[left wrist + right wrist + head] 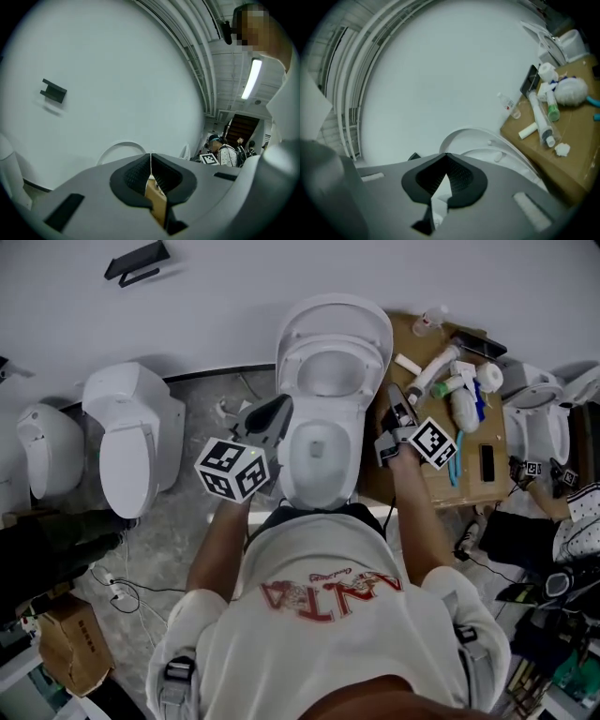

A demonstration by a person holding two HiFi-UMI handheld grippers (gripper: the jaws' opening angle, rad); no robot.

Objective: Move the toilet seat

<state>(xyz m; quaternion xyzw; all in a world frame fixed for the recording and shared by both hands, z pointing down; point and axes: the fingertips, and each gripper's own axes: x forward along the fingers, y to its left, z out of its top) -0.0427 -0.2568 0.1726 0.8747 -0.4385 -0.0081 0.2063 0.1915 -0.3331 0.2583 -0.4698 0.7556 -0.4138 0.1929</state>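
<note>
Head view: toilet seat (334, 334) stands raised against the wall above the bowl (317, 451); left gripper (280, 408) and right gripper (394, 399) are clenched empty beside it (neither touching), so the lift looks done

Just right of the right tongs (394, 399), a brown surface (473, 488) carries white tubes (433, 374), a clear bottle (428, 322) and a black phone (487, 462). On the grey floor (178, 521), a toilet (323, 446) stands between the tongs. A second toilet (131, 442) stands left of the left tongs (281, 409), with cables (127, 592) and a box (70, 638) below it.
</note>
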